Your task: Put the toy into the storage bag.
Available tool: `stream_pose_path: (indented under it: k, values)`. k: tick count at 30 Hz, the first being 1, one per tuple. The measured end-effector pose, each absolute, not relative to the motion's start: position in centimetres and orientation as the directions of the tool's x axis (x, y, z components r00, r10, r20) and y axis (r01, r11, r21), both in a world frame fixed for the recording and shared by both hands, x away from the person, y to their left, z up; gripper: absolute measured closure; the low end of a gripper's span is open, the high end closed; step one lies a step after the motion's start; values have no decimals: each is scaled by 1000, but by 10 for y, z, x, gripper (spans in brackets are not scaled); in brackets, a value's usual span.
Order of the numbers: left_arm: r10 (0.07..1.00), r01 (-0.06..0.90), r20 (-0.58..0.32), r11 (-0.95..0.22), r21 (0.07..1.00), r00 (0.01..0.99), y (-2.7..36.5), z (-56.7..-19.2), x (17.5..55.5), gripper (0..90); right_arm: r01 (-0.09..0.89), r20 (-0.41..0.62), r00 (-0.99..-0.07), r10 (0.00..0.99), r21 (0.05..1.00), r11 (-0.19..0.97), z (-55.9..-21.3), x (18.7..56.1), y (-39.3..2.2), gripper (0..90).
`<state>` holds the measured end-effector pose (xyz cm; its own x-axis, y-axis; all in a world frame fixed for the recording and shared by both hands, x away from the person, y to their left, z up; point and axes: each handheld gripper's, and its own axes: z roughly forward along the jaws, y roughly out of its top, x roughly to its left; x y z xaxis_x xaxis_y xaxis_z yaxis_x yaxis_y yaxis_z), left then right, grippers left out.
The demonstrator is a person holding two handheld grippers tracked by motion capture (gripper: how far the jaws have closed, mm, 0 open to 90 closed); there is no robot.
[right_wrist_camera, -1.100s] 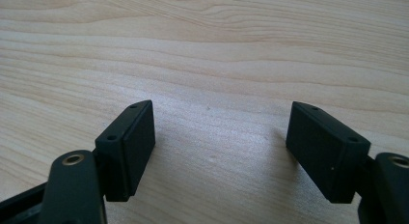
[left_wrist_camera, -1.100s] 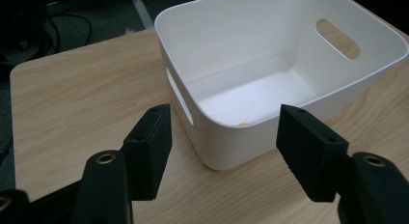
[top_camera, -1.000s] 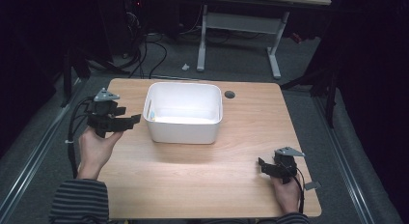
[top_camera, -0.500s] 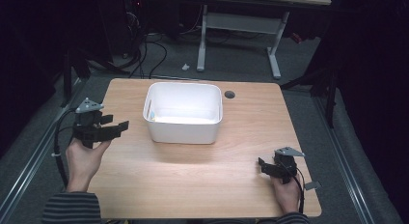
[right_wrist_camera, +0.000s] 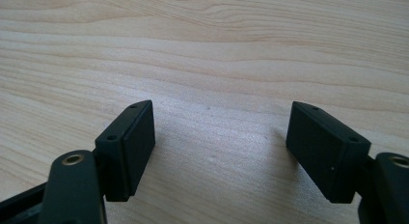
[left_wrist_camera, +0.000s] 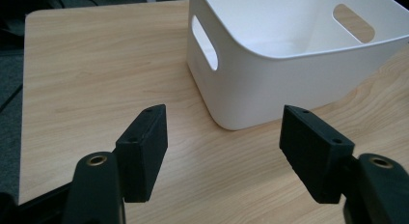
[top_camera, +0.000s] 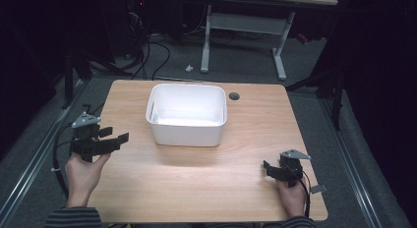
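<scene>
A white plastic bin (top_camera: 187, 115) with handle slots stands at the back middle of the wooden table (top_camera: 206, 188); a small pale object with a blue tip lies inside at its left wall. My left gripper (top_camera: 120, 138) is held above the table's left edge, open and holding nothing, and it points toward the bin (left_wrist_camera: 289, 55), which lies a short way ahead of its jaws. My right gripper (top_camera: 267, 168) rests low near the front right corner, open, with bare wood between its fingers (right_wrist_camera: 130, 147).
A round cable hole (top_camera: 234, 96) sits in the table behind the bin's right corner. Beyond the table are a white desk frame (top_camera: 243, 31) and cables on a grey floor. Cables trail from both grippers off the table's edges.
My left gripper has drawn back from beside the bin toward the table's left front edge, staying open. The right gripper has stayed in place.
</scene>
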<state>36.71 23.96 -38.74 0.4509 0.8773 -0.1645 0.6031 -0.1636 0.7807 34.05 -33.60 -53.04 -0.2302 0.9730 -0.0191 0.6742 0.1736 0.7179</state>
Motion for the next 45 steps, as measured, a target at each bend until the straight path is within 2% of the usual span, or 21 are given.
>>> stream_pose_path:
  k: [45]
  values:
    - [882, 667, -197, -161, 728, 428, 234, -466, 355, 321, 675, -19, -229, 973, 718, 173, -530, 340, -336, 257]
